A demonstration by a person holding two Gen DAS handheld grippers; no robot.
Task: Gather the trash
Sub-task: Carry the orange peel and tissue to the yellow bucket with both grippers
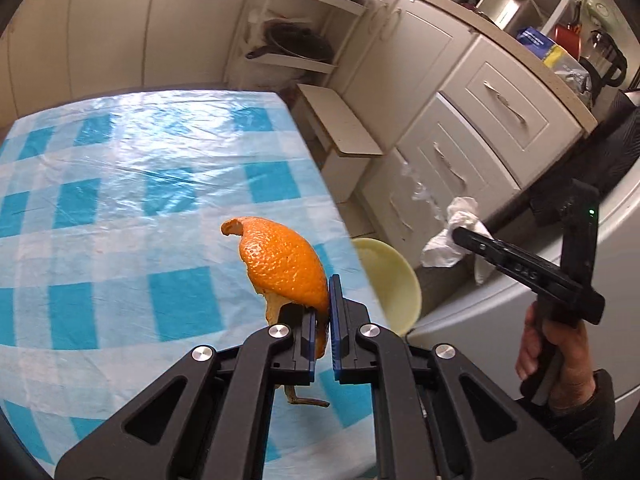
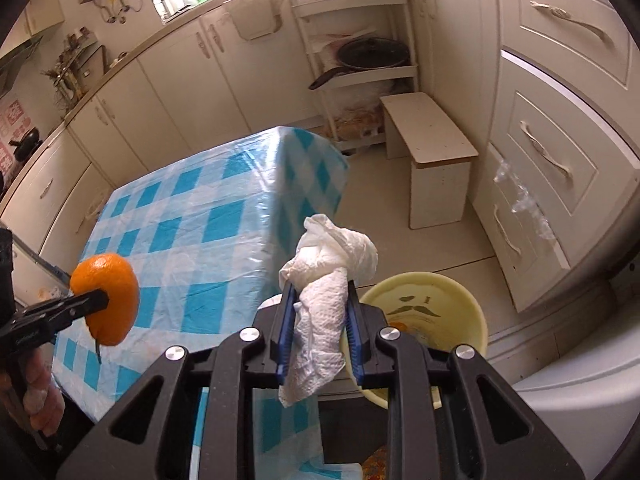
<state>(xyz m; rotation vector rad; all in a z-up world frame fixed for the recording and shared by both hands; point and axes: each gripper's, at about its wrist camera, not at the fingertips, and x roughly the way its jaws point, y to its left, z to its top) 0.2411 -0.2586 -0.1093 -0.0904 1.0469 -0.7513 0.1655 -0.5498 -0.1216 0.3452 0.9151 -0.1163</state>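
A curved piece of orange peel (image 1: pixel 284 264) is pinched between the blue pads of my left gripper (image 1: pixel 320 300), which is shut on it above the table's right edge. From the right wrist view the same orange peel (image 2: pixel 106 300) hangs at the left in the left gripper (image 2: pixel 94 304). My right gripper (image 2: pixel 320 288) is shut on a crumpled white paper towel (image 2: pixel 324 280), held over the floor beside the table. The left wrist view shows the paper towel (image 1: pixel 440 248) in the right gripper (image 1: pixel 460 236). A pale yellow bin (image 2: pixel 460 304) with a moustache drawing stands on the floor just below; this bin (image 1: pixel 396 280) is off the table's right edge.
The table (image 1: pixel 120 200) wears a blue-and-white checked plastic cloth. A small white stool (image 2: pixel 432 136) stands on the floor past the bin. Cream drawers (image 2: pixel 560 140) line the right side, a shelf rack (image 2: pixel 360 68) holds a pan, and a white appliance (image 2: pixel 580 400) is at the lower right.
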